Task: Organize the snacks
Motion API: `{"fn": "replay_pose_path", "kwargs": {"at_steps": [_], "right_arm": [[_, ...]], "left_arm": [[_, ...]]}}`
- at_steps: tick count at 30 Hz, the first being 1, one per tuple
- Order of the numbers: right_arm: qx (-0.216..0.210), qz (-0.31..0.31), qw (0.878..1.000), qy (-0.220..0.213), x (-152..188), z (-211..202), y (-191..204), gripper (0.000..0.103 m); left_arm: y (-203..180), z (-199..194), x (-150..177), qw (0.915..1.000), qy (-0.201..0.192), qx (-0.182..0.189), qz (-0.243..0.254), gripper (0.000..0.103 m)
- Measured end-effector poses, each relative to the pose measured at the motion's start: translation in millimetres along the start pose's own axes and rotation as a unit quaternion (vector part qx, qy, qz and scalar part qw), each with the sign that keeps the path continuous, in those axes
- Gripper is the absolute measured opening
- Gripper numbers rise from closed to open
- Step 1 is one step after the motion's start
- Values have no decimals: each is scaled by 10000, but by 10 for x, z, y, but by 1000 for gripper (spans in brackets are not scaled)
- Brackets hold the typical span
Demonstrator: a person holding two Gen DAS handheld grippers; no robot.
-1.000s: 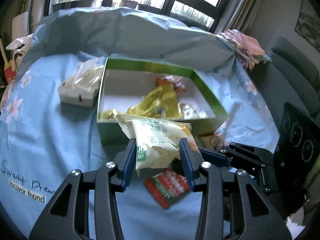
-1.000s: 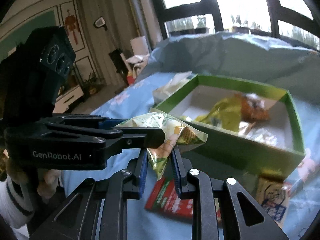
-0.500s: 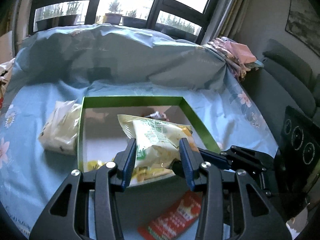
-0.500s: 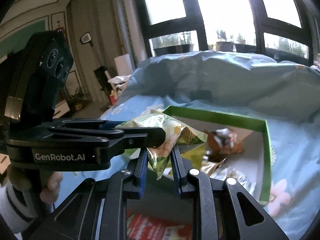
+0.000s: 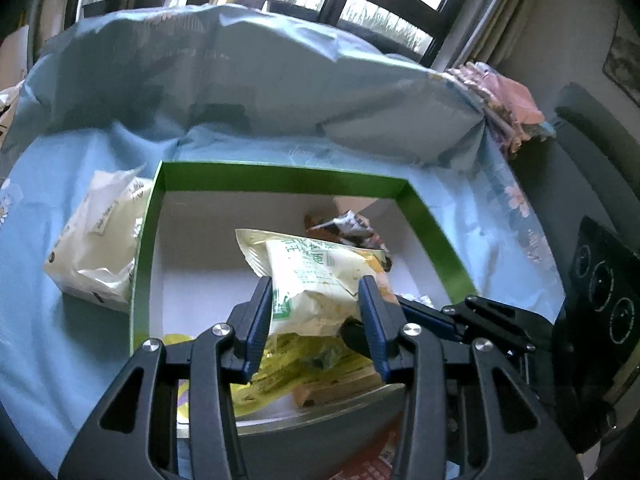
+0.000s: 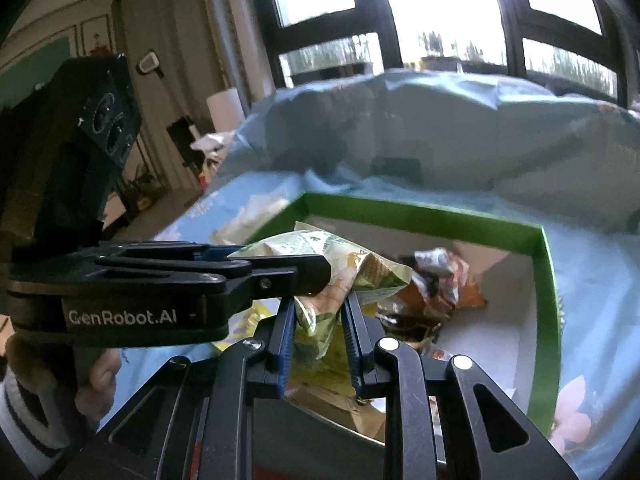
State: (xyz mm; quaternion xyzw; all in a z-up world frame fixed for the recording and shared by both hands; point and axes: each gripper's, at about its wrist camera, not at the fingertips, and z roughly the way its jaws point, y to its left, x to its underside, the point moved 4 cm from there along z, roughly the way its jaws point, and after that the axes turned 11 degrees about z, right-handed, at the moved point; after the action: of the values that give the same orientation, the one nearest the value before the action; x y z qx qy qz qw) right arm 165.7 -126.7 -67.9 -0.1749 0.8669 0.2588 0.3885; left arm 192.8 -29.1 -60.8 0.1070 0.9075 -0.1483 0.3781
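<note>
Beside the green-walled cardboard box (image 5: 144,248), on the pale blue cloth (image 5: 60,336), a white crinkled packet (image 5: 96,240) is seen lying at the left. Above the box's white floor, a pale yellow-green snack bag (image 5: 308,276) is gripped from both sides: it is clenched by the left gripper (image 5: 316,304) and, at its lower corner, by the right gripper (image 6: 320,320). Other wrappers (image 6: 440,284) are seen inside the box.
</note>
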Motion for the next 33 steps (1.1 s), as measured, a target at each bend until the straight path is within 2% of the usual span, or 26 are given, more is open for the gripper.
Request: {"fn": "replay_pose_path", "kwargs": {"at_steps": [33], "right_arm": [[65,142,9995,257,70,83,-66,25]], "left_arm": [[-8,97,49,9994,197,-239,160,42]]}}
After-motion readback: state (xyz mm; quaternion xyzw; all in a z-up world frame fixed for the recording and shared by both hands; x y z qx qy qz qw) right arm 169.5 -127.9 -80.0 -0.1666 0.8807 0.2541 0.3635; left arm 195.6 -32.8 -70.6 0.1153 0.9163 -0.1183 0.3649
